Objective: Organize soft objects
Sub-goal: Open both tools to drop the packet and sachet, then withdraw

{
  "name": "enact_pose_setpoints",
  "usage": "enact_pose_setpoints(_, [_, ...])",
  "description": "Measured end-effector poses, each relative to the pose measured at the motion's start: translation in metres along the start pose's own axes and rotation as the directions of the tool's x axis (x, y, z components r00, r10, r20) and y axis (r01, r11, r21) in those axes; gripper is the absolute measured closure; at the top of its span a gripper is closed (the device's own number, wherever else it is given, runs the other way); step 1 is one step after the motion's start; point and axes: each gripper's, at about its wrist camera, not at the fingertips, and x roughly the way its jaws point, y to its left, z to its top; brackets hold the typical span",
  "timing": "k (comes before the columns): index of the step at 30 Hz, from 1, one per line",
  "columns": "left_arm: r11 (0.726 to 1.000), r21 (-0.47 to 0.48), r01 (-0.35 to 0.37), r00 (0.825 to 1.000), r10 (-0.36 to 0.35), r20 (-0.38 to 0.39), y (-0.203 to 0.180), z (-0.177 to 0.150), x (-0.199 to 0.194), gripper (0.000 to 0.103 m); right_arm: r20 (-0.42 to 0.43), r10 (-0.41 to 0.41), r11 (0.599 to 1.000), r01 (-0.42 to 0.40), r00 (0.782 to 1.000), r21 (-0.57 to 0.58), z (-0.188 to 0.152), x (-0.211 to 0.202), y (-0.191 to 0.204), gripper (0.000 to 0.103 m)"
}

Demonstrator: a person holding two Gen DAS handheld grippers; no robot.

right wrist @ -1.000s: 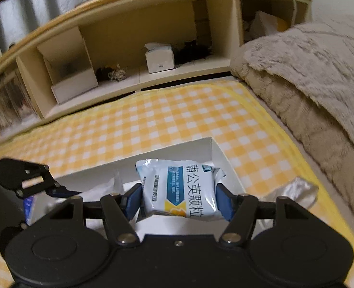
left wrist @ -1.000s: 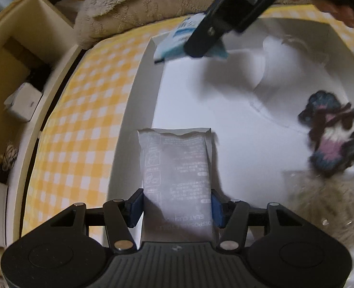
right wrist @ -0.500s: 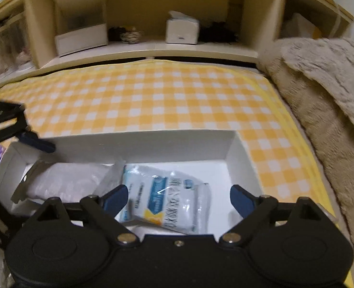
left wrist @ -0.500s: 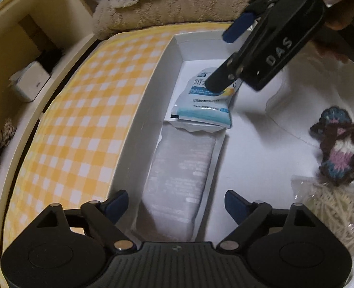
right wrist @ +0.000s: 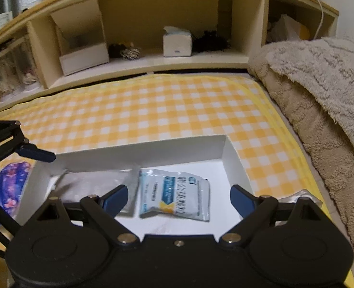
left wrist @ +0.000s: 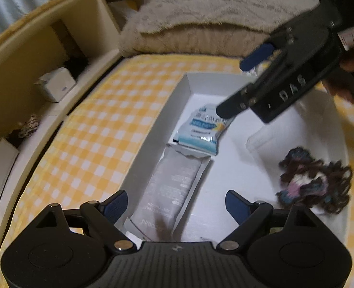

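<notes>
A white box [left wrist: 153, 129] sits on the yellow checked cloth. Inside it, along the left wall, lies a grey packet [left wrist: 169, 192] with a blue-and-white packet [left wrist: 200, 129] at its far end. My left gripper [left wrist: 177, 204] hangs open above the grey packet's near end and touches nothing. My right gripper [left wrist: 242, 84] is open over the blue-and-white packet. In the right wrist view the right gripper [right wrist: 179, 200] stands wide above the blue-and-white packet [right wrist: 174, 196], with the grey packet [right wrist: 97, 182] to its left. A dark crochet piece [left wrist: 313, 187] lies at the box's right side.
A beige blanket [right wrist: 320, 96] is heaped along the right. A wooden shelf behind holds a tissue box [right wrist: 177, 42] and a white carton [right wrist: 83, 60]. A purple floral pouch [right wrist: 11, 184] lies outside the box's left end, and a silver packet [right wrist: 299, 196] outside its right.
Both grippers opened and let go of their packets. The grey and the blue-and-white packets now lie end to end in the box. Both grippers have drawn back, the left one upward.
</notes>
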Motion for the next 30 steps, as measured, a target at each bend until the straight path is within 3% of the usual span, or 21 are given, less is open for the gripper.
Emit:
enact_pose_setpoints(12, [0.981,-0.181,-0.070,0.996,0.081,0.050,-0.015,-0.014,-0.058,0.013,0.067,0.008,1.000,-0.008,0.998,-0.002,-0.007,-0.062,0.021,0.011])
enact_pose_setpoints(20, [0.956,-0.278,-0.090,0.989,0.119,0.089,-0.033,-0.029,-0.099,0.007,0.129,0.005,1.000,-0.008,0.992,0.021,-0.021,-0.103,0.032,0.011])
enact_pose_setpoints(30, [0.900,-0.422,-0.114,0.977,0.179,0.118,-0.051,-0.048,-0.144,0.000,0.158,-0.006,0.999,0.000,0.987,0.036,-0.047,-0.145,0.036,0.009])
